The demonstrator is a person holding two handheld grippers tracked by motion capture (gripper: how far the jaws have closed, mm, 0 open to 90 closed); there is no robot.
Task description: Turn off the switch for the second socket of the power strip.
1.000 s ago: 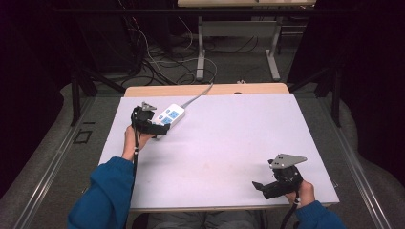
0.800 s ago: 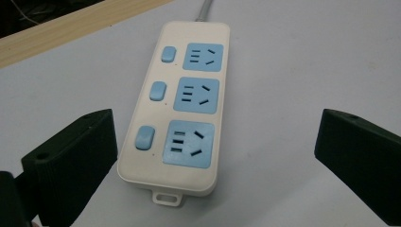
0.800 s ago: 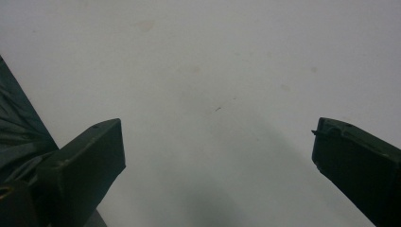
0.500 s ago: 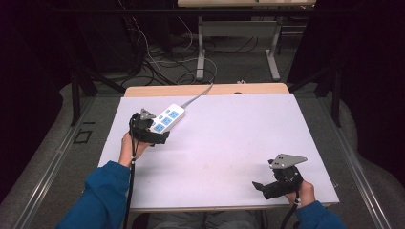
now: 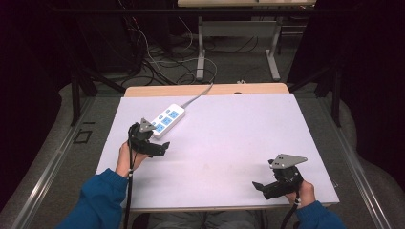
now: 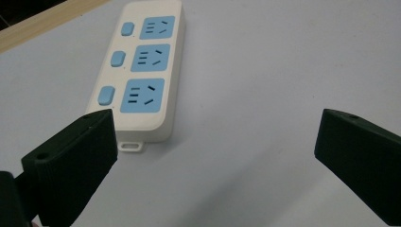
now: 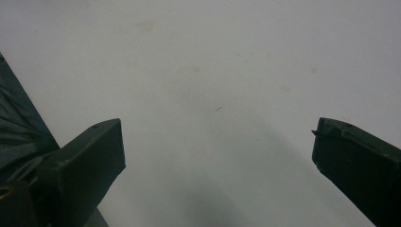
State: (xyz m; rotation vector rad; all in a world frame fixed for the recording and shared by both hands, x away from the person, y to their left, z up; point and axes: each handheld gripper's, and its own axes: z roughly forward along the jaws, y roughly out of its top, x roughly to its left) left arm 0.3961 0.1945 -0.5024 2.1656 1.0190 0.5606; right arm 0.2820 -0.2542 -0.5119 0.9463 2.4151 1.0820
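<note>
Black and blocky, the two jaws of the left gripper (image 6: 215, 156) stand wide apart with nothing between them but bare tabletop; they hold nothing and touch nothing. The left jaw's tip sits just short of the near end of the power strip (image 6: 139, 71), close beside it but apart from it. In the high view the left gripper (image 5: 149, 141) is just on the person's side of the power strip (image 5: 167, 119), a grey three-cornered plate on its top.

The right gripper (image 7: 217, 161) also has its jaws spread wide, empty, over plain white surface. In the high view the right gripper (image 5: 279, 179) lies well apart from the power strip, toward the table's near right corner and close to the near edge.

The power strip lies flat at an angle near the far left part of the table (image 5: 229, 133), its grey cable (image 5: 198, 94) running off over the far edge. To the strip's right, the tabletop is open all the way across, and open also between the strip and the right gripper.

The strip is a smooth white plastic bar with rounded corners, three light-blue socket faces in a row, a small blue rounded switch beside each, and a little mounting tab at its near end. The table's cover is matte white with faint smudges; a strip of wood shows along its far edge. Blue sleeves (image 5: 98, 200) cover the person's forearms.
</note>
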